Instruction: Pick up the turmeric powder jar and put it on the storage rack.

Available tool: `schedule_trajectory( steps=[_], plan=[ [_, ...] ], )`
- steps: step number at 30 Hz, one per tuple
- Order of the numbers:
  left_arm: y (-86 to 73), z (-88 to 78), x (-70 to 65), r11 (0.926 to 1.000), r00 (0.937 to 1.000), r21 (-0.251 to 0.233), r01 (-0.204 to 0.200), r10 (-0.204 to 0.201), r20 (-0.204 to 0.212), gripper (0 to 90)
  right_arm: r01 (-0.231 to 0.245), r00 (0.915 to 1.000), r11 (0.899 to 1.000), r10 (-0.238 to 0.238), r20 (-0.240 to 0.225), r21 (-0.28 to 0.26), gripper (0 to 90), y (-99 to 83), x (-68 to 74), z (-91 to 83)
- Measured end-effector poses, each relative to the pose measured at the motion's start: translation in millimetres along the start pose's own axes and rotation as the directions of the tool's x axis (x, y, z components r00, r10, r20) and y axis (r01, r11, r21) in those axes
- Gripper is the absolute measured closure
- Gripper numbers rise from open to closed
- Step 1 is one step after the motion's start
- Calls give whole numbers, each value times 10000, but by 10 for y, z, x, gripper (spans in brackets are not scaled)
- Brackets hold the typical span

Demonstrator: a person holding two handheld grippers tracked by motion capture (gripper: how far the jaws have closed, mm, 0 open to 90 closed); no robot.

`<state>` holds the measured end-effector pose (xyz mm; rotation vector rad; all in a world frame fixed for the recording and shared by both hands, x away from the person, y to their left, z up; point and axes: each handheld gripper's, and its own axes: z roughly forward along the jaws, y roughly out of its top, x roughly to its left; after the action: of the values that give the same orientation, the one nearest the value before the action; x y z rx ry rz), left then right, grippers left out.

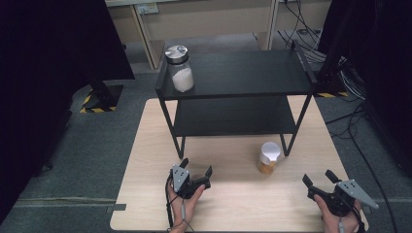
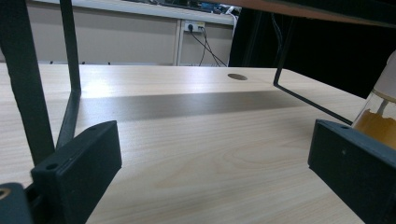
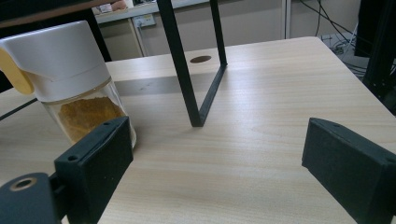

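A small jar with a white cap and orange-brown powder (image 1: 268, 158) stands on the wooden table (image 1: 228, 204) by the shelf's front right leg; it also appears at the right edge of the left gripper view (image 2: 380, 119) and at the left of the right gripper view (image 3: 70, 84). A glass jar with a metal lid and white powder (image 1: 180, 69) stands on the top left of the black two-tier shelf (image 1: 238, 75). My left gripper (image 1: 197, 169) rests open near the table's front, left of the small jar. My right gripper (image 1: 319, 178) is open at the front right, with nothing between its jaws.
The shelf's thin black legs (image 3: 187, 70) stand on the table just beyond both grippers. A round cable hole (image 2: 237, 76) lies in the tabletop under the shelf. Cables and dark curtains surround the table on the floor at the right and left.
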<state>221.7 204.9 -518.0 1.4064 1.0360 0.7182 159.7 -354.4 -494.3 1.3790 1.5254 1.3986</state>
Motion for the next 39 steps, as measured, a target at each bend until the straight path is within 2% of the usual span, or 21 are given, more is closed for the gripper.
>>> schedule_trajectory(
  steps=[7,14,18,22,27,33,39],
  plan=[
    [9,6,8,9999,10000,48,94,-94,6,21,83,10000,10000,-82,-26,40,86,7,4,4],
    [4,4,5,10000,10000,17,68,-68,4,21,384,9992,9992,-383,-132,112,84,17,17,15],
    [4,0,17,9999,9999,20,138,-138,17,21,484,9981,9988,-482,-393,38,78,27,41,31],
    [4,3,14,10000,10000,22,86,-87,43,20,767,9931,9970,-775,-877,-124,71,62,156,80],
    [0,1,11,10000,10000,-2,52,-52,46,21,1013,9872,9947,-1027,-1217,-176,71,107,308,197],
    [3,3,11,10000,10000,18,20,-20,57,20,1239,9829,9921,-1253,-1346,-188,71,118,487,328],
    [3,2,18,10000,9999,17,91,-91,65,20,1399,9796,9899,-1418,-1426,-232,90,134,686,533]
  ],
)
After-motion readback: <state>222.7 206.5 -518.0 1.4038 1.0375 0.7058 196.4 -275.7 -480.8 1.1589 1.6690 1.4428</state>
